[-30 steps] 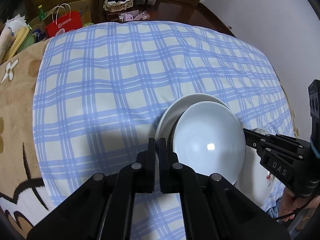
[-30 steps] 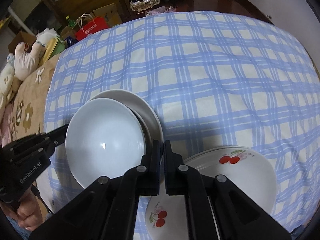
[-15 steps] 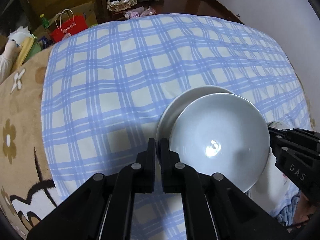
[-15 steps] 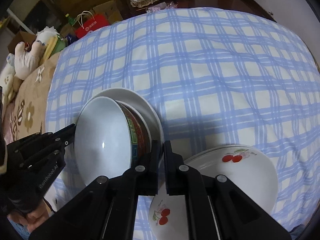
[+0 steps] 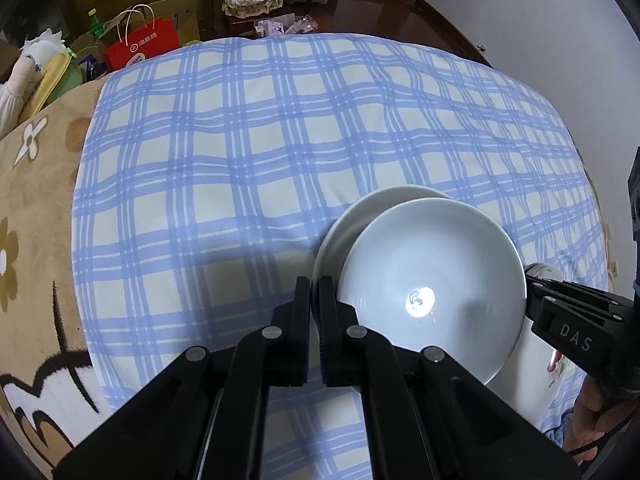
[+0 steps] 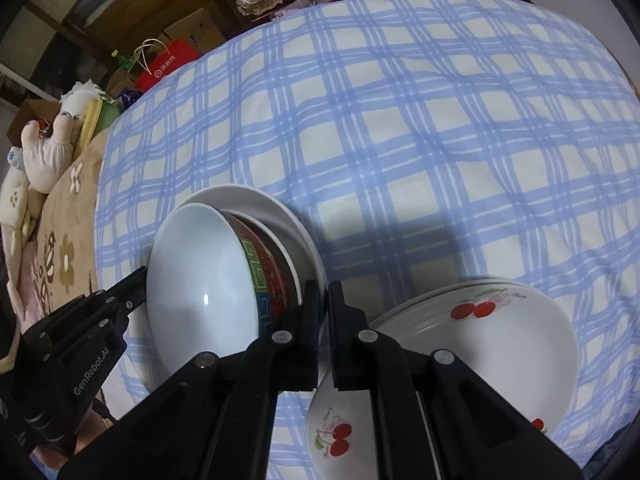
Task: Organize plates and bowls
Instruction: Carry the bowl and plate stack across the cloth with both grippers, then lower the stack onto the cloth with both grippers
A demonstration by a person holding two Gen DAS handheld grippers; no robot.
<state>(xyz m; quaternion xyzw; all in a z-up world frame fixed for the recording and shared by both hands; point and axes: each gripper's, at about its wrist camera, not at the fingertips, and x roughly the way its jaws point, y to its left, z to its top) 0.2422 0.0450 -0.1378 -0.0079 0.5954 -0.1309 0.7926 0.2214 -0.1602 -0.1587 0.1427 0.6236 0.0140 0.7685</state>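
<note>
A bowl (image 6: 200,280), white inside with a red and green band outside, stands tilted in a white plate (image 6: 248,196) on the blue checked cloth. My left gripper (image 6: 140,276) is shut, and its tip touches the bowl's left rim. My right gripper (image 6: 324,296) is shut too, with its fingers against the bowl's right side and the plate's edge. In the left wrist view the bowl (image 5: 432,272) lies just right of my left gripper (image 5: 314,292), over the plate (image 5: 384,196), with my right gripper (image 5: 530,284) at its far rim. I see nothing between either pair of fingers.
A stack of white plates with cherry prints (image 6: 500,340) sits right of the right gripper, a smaller cherry dish (image 6: 332,432) below it. A tan flowered blanket (image 5: 36,208) borders the cloth on the left. A red bag (image 5: 140,44) and boxes stand beyond.
The bowl has tipped up on the plate, so its patterned outer side now shows in the right wrist view. Both grippers stayed shut at its two sides and hardly moved.
</note>
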